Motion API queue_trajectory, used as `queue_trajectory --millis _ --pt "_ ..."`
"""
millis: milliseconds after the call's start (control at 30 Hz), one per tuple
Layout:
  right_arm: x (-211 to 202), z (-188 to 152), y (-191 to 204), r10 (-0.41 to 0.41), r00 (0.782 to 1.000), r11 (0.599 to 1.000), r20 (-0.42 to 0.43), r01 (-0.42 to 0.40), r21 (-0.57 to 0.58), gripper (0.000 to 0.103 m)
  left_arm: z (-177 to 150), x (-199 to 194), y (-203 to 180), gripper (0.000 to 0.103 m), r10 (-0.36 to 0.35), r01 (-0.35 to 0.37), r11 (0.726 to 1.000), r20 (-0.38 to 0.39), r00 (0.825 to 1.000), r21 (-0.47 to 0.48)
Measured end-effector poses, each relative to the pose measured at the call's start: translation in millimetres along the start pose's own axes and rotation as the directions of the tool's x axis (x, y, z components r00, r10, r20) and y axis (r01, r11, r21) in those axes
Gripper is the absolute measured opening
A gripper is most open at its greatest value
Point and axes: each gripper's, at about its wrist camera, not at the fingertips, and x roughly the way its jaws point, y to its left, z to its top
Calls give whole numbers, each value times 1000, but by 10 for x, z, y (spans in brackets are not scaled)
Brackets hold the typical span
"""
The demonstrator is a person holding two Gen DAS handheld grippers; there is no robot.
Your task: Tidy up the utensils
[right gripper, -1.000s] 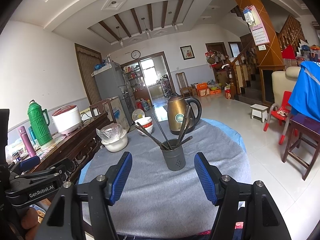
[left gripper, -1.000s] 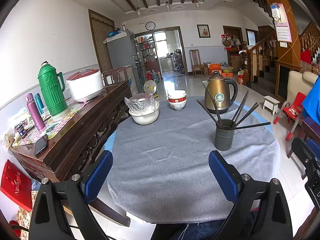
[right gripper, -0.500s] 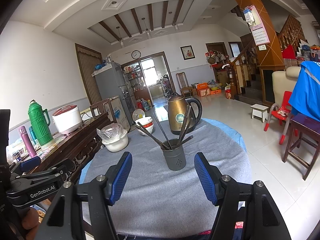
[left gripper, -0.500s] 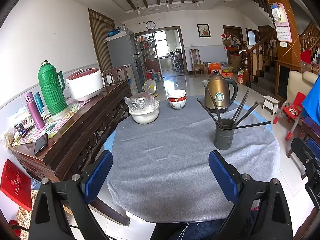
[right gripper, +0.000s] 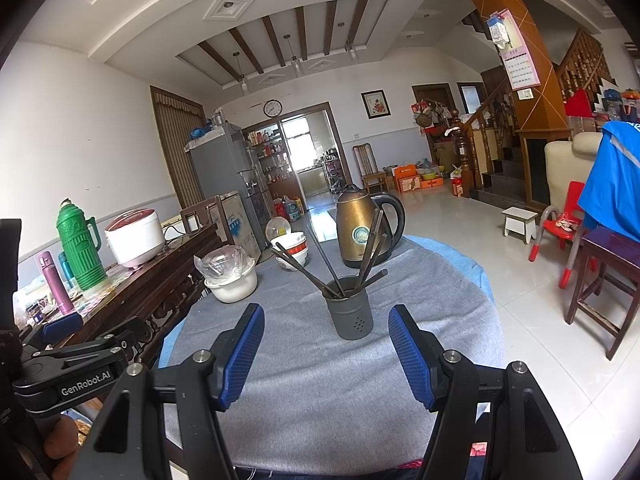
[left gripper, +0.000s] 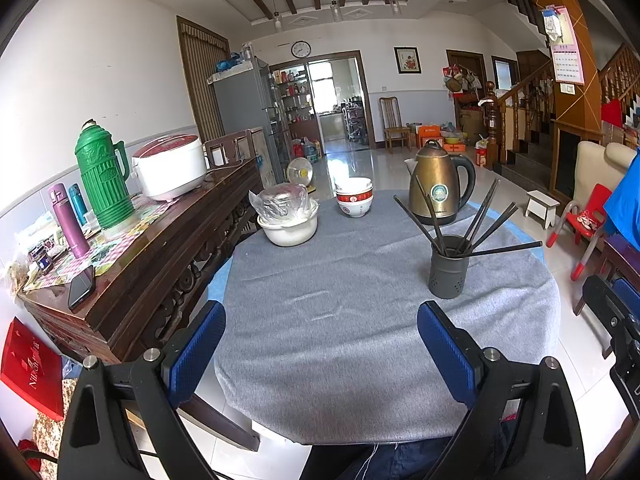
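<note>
Grey cloth covers the round tabletop (left gripper: 360,320), which stands in a bright living room with a beamed ceiling, a wall clock over a wide doorway and a wooden staircase at the right.

Along the left wall runs a dark carved sideboard (left gripper: 160,264). On it stand a purple flask (left gripper: 68,220), a green thermos (left gripper: 105,178) and a white rice cooker (left gripper: 170,168), and a black phone (left gripper: 81,286) lies flat near its front corner.

On the cloth, toward the far left, sits a white pot (left gripper: 288,226) with a crumpled clear plastic bag over its top. Just right of it is a stack of white bowls (left gripper: 354,198) with red bands, and further right a bronze electric kettle (left gripper: 438,186) with a black handle.

In front of the kettle, on the right part of the cloth, stands the utensil holder (left gripper: 448,266), a dark grey upright cylinder with small holes low in its wall. Dark chopsticks (left gripper: 480,220) fan out of it in all directions, one leaning nearly level to the right.

The left hand-held gripper (left gripper: 318,344) hovers over the near edge of the cloth, its blue pads wide apart with nothing between them. The right hand-held gripper (right gripper: 326,354) faces the holder from close by, its blue pads also spread and empty, apart from the holder.

Right of the table are a red child's chair (left gripper: 580,220) and a small white stool (left gripper: 542,206) on the pale tiled floor.
</note>
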Motion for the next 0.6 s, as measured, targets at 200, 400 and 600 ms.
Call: queue_trajectory --millis 200,400,600 --pt "1 -5 -4 1 1000 1000 -1 -1 1 68 -8 -2 3 97 -1 1 1000 -2 1000 -1" --pt "-1 -4 -3 1 1000 1000 -1 -1 1 68 -32 -1 -4 97 6 -6 1000 -1 1000 -2" --pt "-3 -6 -1 2 1000 1000 -3 -2 1 68 -47 6 -12 97 3 -3 1000 -4 1000 -2"
